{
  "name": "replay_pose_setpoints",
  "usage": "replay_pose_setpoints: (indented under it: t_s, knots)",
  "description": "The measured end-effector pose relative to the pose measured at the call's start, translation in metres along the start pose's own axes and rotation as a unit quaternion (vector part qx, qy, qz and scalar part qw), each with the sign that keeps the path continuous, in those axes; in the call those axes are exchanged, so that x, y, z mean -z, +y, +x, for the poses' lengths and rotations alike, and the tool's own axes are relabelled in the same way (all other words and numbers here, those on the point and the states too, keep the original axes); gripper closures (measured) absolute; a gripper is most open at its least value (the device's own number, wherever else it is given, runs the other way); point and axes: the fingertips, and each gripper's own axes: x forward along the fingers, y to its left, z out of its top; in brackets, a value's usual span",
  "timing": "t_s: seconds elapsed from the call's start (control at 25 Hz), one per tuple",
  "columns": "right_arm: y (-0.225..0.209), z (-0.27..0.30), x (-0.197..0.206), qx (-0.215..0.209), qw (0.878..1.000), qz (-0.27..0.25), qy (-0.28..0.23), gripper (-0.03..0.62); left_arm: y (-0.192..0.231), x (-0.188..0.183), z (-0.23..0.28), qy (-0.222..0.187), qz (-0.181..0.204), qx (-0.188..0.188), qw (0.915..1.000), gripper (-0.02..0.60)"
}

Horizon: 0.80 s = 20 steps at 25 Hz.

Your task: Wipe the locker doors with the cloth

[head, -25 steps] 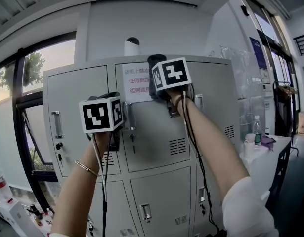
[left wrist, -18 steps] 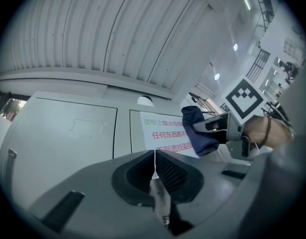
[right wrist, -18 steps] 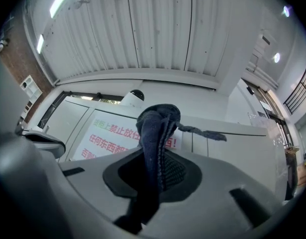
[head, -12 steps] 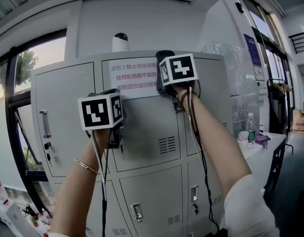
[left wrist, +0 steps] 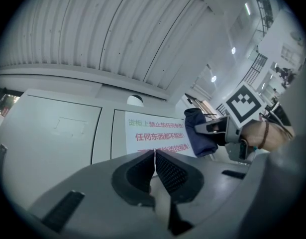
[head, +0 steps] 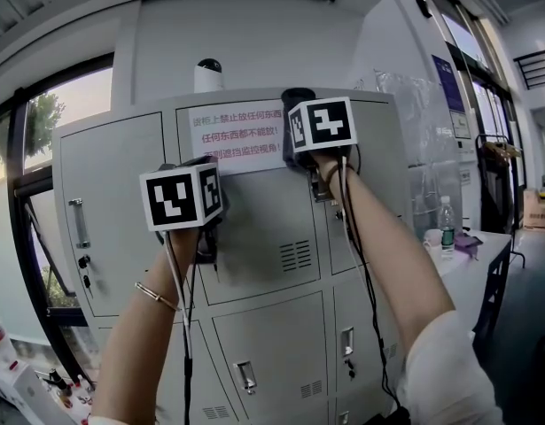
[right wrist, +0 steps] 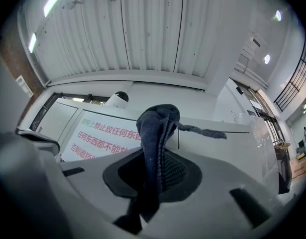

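Left tongs (left wrist: 154, 164): closed, pads meeting, nothing between them. I see them in front of the upper middle locker door (head: 263, 228), on its left side, near the seam with the upper left door (head: 112, 202).

Right tongs (right wrist: 153, 169): clamped on the dark blue cloth (right wrist: 156, 126). The cloth bunches up above the pads, a tail hangs below them, and one thin strand sticks out to the right.

In the head view the right tongs are higher than the left, up at the locker's top edge. The cloth is at the top of the upper middle locker door, just right of the white notice (head: 237, 137) with red print. The left gripper view shows the cloth right beside the notice's edge. I can't confirm it is actually pressing on the metal.

A white dome camera (head: 208, 74) stands on the locker top, left of the cloth. A lower door (head: 272, 343) with a handle is below my arms. To the right there is a tabletop (head: 485, 259) with a clear bottle (head: 446, 222) standing on it, well apart from both tongs.
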Motion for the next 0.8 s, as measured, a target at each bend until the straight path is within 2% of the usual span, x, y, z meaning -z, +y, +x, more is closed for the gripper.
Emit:
replay_pose_setpoints:
  t_s: [0.2,0.36,0.6,0.8]
  knots:
    - [0.027,-0.014,-0.01,-0.011,1.0,0.003,-0.011,0.548,0.014,0.004,-0.017,0.006,-0.012,-0.006,0.9999,0.572]
    - [0.07,-0.025,-0.024,-0.037,0.999,0.018,-0.021,0.548,0.039,0.002,-0.044,0.011,-0.011,-0.024,0.9996,0.572]
    - [0.168,-0.035,-0.031,-0.091,0.995,0.029,-0.022,0.548,0.099,0.01,-0.1,0.036,0.0,-0.069,0.997,0.572]
    - [0.27,-0.042,-0.02,-0.143,0.989,0.038,-0.004,0.548,0.158,0.015,-0.154,0.056,0.01,-0.109,0.9923,0.572]
